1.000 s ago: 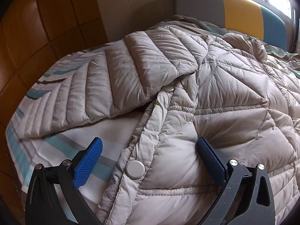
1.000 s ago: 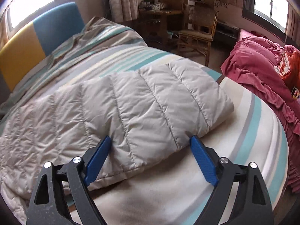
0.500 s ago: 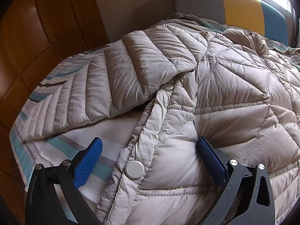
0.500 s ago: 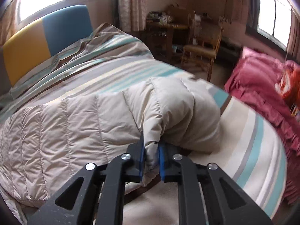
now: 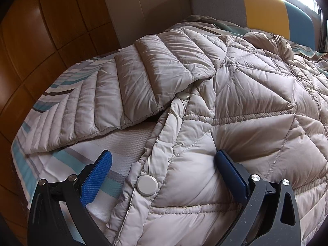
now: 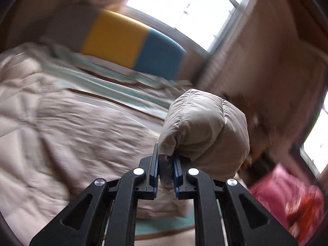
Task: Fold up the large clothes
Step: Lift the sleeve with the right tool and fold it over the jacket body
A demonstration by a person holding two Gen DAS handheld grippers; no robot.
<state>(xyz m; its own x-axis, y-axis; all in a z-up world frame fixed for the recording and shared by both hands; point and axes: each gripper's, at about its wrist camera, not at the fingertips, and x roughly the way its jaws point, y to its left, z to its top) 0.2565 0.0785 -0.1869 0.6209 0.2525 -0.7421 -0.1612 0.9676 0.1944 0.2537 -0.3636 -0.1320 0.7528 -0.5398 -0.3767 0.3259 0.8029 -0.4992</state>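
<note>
Left gripper (image 5: 162,176) sat wide open at six o'clock in its view, your pads straddling the jacket (image 5: 246,106) front edge without pressing on it; the lower snap (image 5: 147,185) lay between them, nearer the pad at seven o'clock. The jacket was spread flat over the striped bed (image 5: 67,160), one sleeve (image 5: 127,86) stretched out toward nine o'clock, the collar up at two o'clock near the headboard (image 5: 264,10).

Right gripper (image 6: 165,174) was clamped tight on the other sleeve's cuff (image 6: 205,129), which bunched up above the pads toward twelve o'clock. The blur in that view suggests you were swinging it; the jacket body (image 6: 71,135) lay at nine o'clock of the pinch, pink bedding (image 6: 291,192) at four.

To do this well, I judge you should have carried the cuff low across the chest, laid the sleeve straight along the quilting, and let go only once it rested flat. Down fill springs back, so pressing it afterwards would help. Your left gripper could pin the front edge so the body did not drag.

Count: one jacket; two sleeves, one per view; two snaps (image 5: 183,96) visible in the left view; two grippers; one bed; one headboard of grey, yellow and blue panels.
</note>
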